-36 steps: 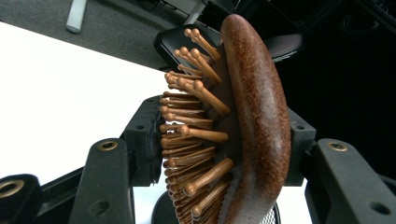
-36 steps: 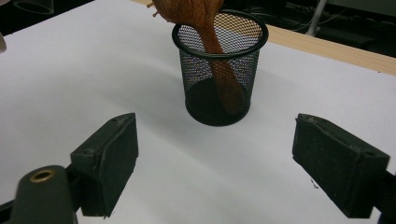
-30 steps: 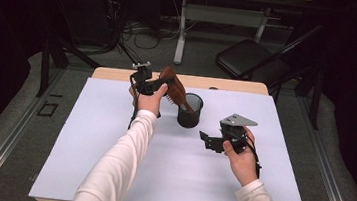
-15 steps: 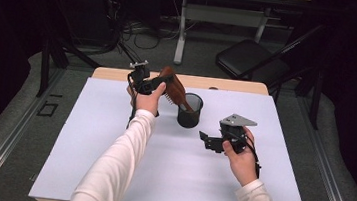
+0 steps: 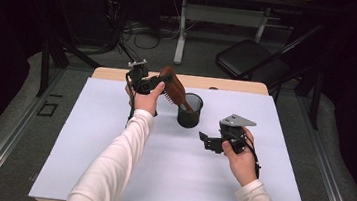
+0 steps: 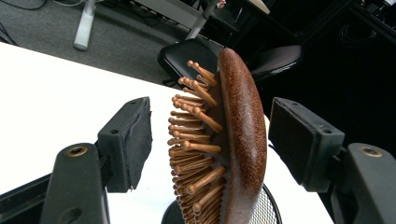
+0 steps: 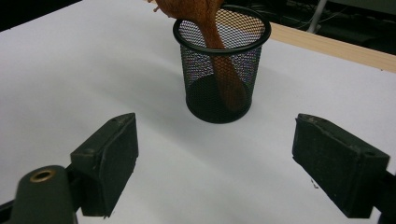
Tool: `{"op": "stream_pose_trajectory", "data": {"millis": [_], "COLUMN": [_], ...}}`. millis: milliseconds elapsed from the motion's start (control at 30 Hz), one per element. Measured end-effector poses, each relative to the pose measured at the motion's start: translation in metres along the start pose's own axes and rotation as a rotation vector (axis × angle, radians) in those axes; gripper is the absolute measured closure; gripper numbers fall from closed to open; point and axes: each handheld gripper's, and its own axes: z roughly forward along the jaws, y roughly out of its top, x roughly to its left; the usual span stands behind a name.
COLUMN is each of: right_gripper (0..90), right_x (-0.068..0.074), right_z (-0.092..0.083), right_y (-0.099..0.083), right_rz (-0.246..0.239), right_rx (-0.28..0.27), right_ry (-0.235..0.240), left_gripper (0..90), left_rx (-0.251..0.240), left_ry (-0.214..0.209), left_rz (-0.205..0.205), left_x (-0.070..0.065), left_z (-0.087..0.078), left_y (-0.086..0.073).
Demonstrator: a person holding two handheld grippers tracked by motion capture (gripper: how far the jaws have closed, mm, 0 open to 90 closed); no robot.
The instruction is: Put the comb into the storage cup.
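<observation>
A brown wooden hairbrush (image 5: 174, 88) stands with its handle (image 7: 219, 56) inside a black mesh cup (image 5: 190, 113), its head leaning out to the left. My left gripper (image 5: 163, 80) is at the brush head (image 6: 240, 140). Its jaws have just been opening, and in the left gripper view both pads (image 6: 134, 140) stand off the brush, a gap on each side. My right gripper (image 5: 205, 140) hovers open to the right of the cup, facing the mesh cup (image 7: 196, 84), nothing between its fingers (image 7: 109, 158).
A white sheet (image 5: 111, 148) covers the table, with a strip of wooden edge (image 5: 228, 85) at the far side. A black chair (image 5: 251, 63) and cables lie on the floor beyond the table.
Both hands keep their places and the brush still leans out of the cup. No movement of the jaws can be made out from above.
</observation>
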Motion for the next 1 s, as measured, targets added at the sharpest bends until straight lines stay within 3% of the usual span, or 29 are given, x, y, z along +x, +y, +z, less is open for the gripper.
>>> {"op": "stream_pose_trajectory", "data": {"millis": [1000], "right_gripper": [14.3], "right_x": [0.001], "right_z": [0.002], "right_y": [-0.001], "right_rz": [-0.009], "right_rx": [0.008], "right_ry": [0.0], "left_gripper": [26.9], "left_rx": [-0.068], "left_ry": [0.017], "left_rz": [0.002], "left_x": [0.011], "left_z": [-0.026], "left_y": [0.018]}}
